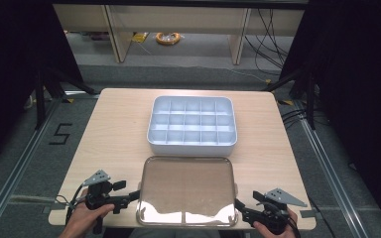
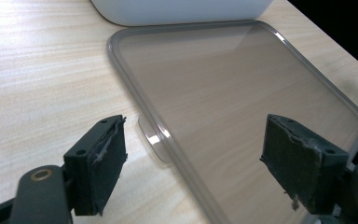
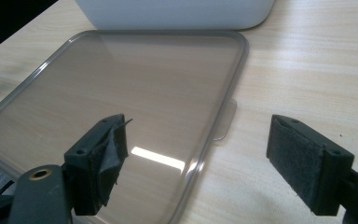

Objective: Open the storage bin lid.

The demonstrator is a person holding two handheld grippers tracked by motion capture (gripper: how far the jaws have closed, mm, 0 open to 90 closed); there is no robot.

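Note:
A clear, grey-tinted lid [image 1: 186, 191] lies flat on the wooden table near its front edge. Just behind it stands a white box [image 1: 192, 124] divided into several small compartments. My left gripper [image 1: 129, 194] is at the lid's left edge, open. In the left gripper view the gripper [image 2: 193, 140] has its jaws standing either side of the lid's rim [image 2: 135, 93] and its small tab [image 2: 151, 137], without touching them. My right gripper [image 1: 245, 206] is at the lid's right edge. There the gripper [image 3: 198, 140] is open too, straddling the rim near the other tab [image 3: 226, 121].
The wooden table [image 1: 114, 129] has bare surface left and right of the box. Its front edge runs just below the lid. Beyond the table lie grey floor, table legs, cables and a yellow coil [image 1: 168, 38].

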